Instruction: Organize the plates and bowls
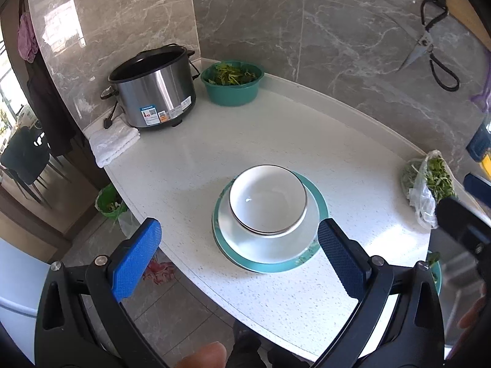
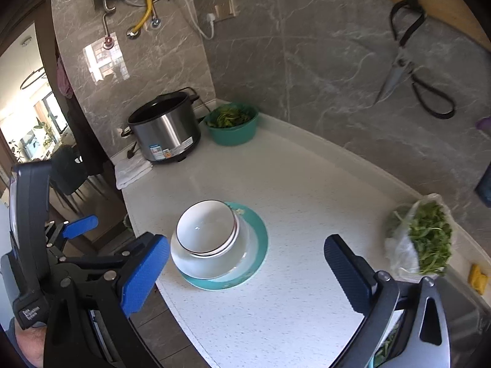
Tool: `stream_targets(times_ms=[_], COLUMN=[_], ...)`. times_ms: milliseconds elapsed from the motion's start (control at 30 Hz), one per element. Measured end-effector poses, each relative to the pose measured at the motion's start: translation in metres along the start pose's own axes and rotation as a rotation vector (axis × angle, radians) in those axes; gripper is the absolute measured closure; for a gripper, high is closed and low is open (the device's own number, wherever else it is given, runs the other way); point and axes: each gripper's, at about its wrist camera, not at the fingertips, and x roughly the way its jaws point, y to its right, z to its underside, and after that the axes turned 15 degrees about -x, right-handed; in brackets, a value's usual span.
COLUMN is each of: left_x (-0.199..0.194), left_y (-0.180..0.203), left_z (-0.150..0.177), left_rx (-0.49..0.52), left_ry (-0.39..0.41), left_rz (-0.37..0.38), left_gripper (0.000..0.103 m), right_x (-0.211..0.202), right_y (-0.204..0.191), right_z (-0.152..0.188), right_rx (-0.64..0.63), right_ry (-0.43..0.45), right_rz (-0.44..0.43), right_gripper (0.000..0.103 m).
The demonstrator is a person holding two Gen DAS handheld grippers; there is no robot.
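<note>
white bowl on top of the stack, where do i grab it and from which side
Pinch the rim of the white bowl from above, one finger inside and one outside. It sits upright and empty, nested in the dishes on the teal plate, so its wall is mostly buried; only the rim stands free.

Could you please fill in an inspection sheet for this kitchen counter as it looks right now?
Surface: white speckled counter, dry as far as visible.
Job's things: white bowls nested on a white plate, on a teal-rimmed plate, near the front edge.
Clutter: steel cooker, teal basin of greens, folded white cloth, bag of greens.
Grippers: left gripper open, holding nothing; right gripper open, holding nothing; both above the counter, clear of the stack.
Cables: black plug lead beside the cooker; white cord on the wall.
Surroundings: marble wall, scissors hanging, dining area at left.
</note>
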Motion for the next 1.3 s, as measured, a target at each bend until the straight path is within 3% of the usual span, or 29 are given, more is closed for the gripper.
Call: stream_targets(times_ms=[200,333,1300], left_x=[0.001,0.005,0.006], left_y=[0.01,0.013,0.014], left_z=[0.007,0.009,-0.005], left_rx=[0.005,0.011,-0.008], left_ry=[-0.019,-0.036,-0.006], left_rz=[0.004,0.003,-0.036], left_gripper=[0.0,0.0,0.0], right_x=[-0.011,-0.005,0.007], right_y=[0.007,0.012,0.01], right_z=[0.004,0.007,0.009], right_rx=[0.012,0.042,0.058], right_ry=[-0.006,-0.058,-0.128], right_rz=[0.026,0.037,0.085], right_gripper=[0.0,0.0,0.0])
